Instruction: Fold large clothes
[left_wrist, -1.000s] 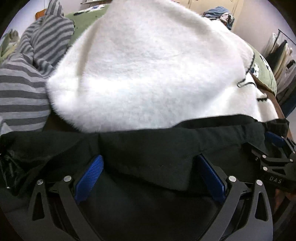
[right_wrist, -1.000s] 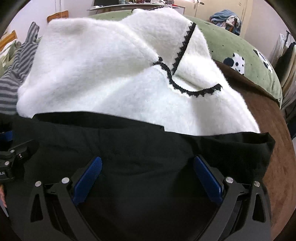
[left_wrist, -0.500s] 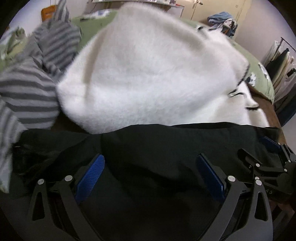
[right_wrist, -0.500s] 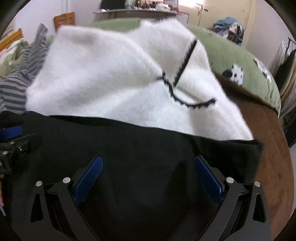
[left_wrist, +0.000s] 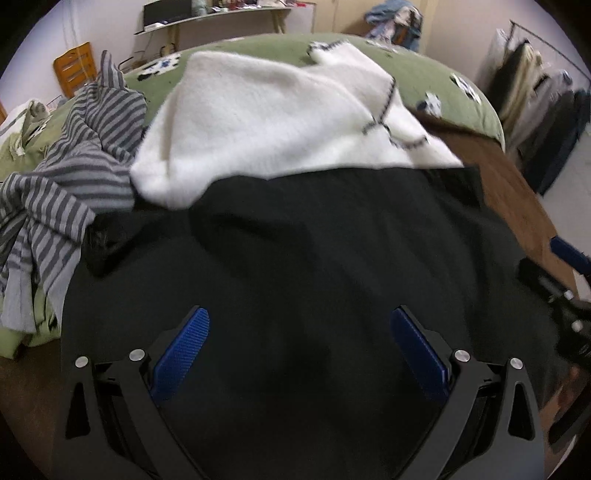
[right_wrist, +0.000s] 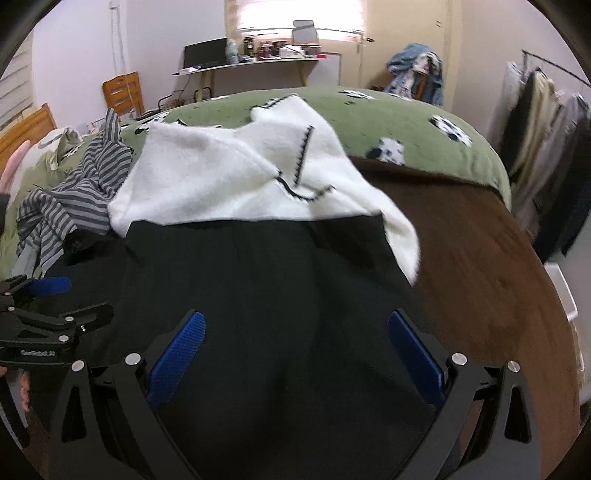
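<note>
A large black garment (left_wrist: 314, 258) lies spread flat on the brown bed surface; it also fills the lower right wrist view (right_wrist: 266, 295). Its far edge rests against a fluffy white sweater with black trim (left_wrist: 280, 118), also in the right wrist view (right_wrist: 236, 181). My left gripper (left_wrist: 299, 325) is open above the near part of the black garment, holding nothing. My right gripper (right_wrist: 293, 325) is open above it too, empty. Each gripper shows at the edge of the other's view.
A grey striped garment (left_wrist: 74, 177) lies crumpled at the left. A green patterned blanket (right_wrist: 388, 122) covers the far bed. Bare brown bedding (right_wrist: 480, 266) is on the right. A clothes rack (right_wrist: 546, 147) stands far right, a desk (right_wrist: 251, 62) at the back.
Both grippers have pulled back and risen away from the garment's far edge. The black garment now lies flat, and more of the room and white sweater shows.
</note>
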